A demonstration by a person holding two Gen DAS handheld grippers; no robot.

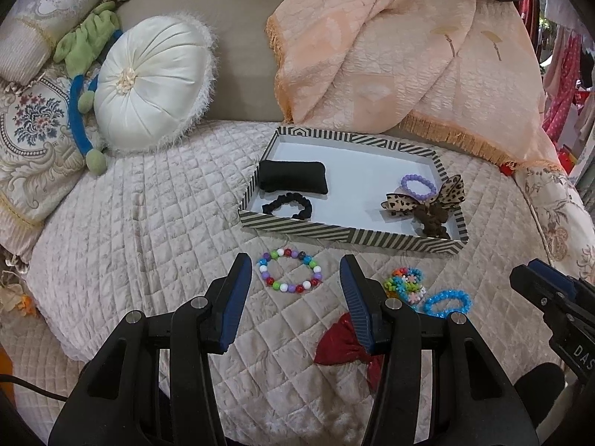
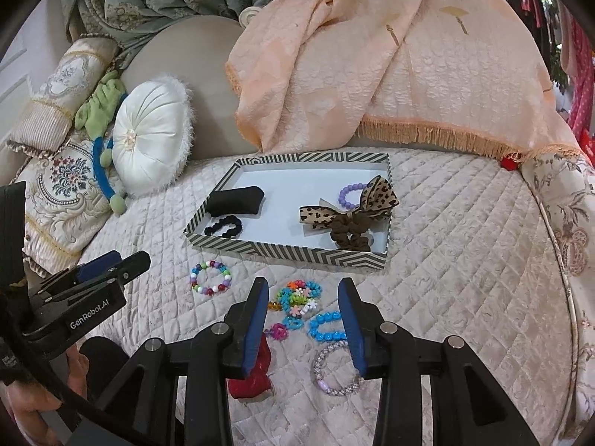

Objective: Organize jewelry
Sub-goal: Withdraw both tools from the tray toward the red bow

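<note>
A striped tray [image 1: 346,234] [image 2: 286,253] lies on the quilted bed. It holds a black cushion [image 1: 293,177], a black scrunchie [image 1: 287,206], a purple bead bracelet [image 1: 418,186] and a leopard-bow scrunchie [image 1: 431,206] [image 2: 349,213]. In front of the tray lie a multicolour bead bracelet [image 1: 291,270] [image 2: 211,278], a flower-bead bracelet [image 1: 405,283] [image 2: 299,295], a blue bracelet [image 1: 447,301] [image 2: 327,326], a silver-lilac bangle [image 2: 336,373] and a red bow [image 1: 344,345] [image 2: 253,379]. My left gripper [image 1: 295,293] is open and empty just before the multicolour bracelet. My right gripper [image 2: 303,314] is open and empty above the flower-bead and blue bracelets.
A round white cushion [image 1: 150,83], a green and blue plush toy [image 1: 83,74] and embroidered pillows [image 1: 33,137] sit at the left. A peach fringed throw [image 1: 409,55] drapes behind the tray. The right gripper shows at the left wrist view's right edge [image 1: 550,297].
</note>
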